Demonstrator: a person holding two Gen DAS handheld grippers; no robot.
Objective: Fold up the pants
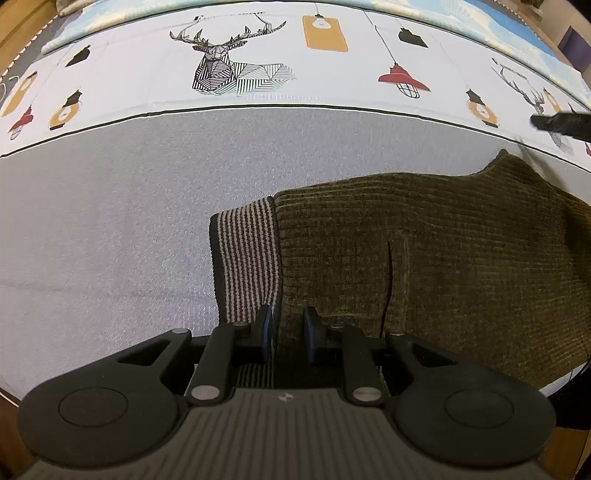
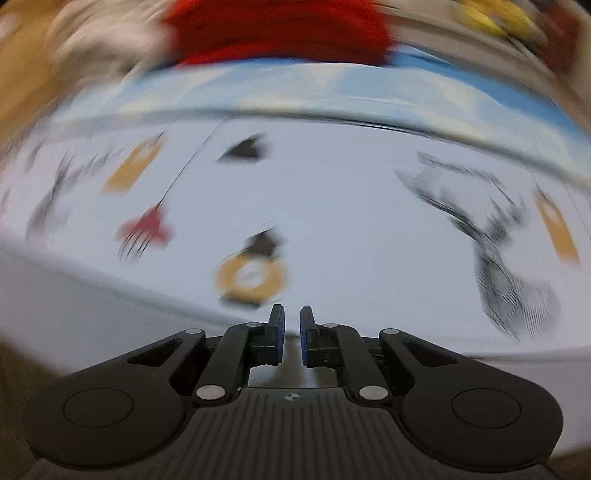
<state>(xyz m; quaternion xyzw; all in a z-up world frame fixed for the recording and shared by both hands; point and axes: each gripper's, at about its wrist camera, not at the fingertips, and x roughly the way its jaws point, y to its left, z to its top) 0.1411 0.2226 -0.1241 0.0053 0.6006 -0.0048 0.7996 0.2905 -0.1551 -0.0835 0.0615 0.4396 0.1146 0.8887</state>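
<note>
My left tongs (image 1: 287,334) point steeply down, blue-padded jaws narrowed onto a ridge of fabric right where the striped cuff meets the olive body. Pads press cloth, so it's a grip.

Olive-brown ribbed knit pants (image 1: 424,251) lie flat on the grey woven bed cover (image 1: 110,229), over the cover's near-right part. Long axis runs left to right across the left wrist view. The brown-and-cream striped elastic band (image 1: 245,258) is the left end, pointing to the bed's left side; the body runs off to the right edge of the view. Far right corner of the fabric peaks up a little. A dark vertical slit sits in the olive cloth mid-body.

My right tongs (image 2: 291,334) hold nothing, jaws nearly together with a thin gap, bare sheet visible between them. Right wrist view is heavily motion-blurred. In the left wrist view the right tongs' tip shows as a dark shape (image 1: 561,123) at the far right, over the printed sheet, apart from the pants.

Beyond the grey cover lies a white printed sheet with geometric deer, lamps and bulbs (image 1: 258,66), a thin dark line marking the border. Past that, a pale blue band of bedding (image 2: 295,88), then a red blurred bundle (image 2: 280,29); can't tell what it is. Wooden bed frame (image 1: 14,33) at far left.
</note>
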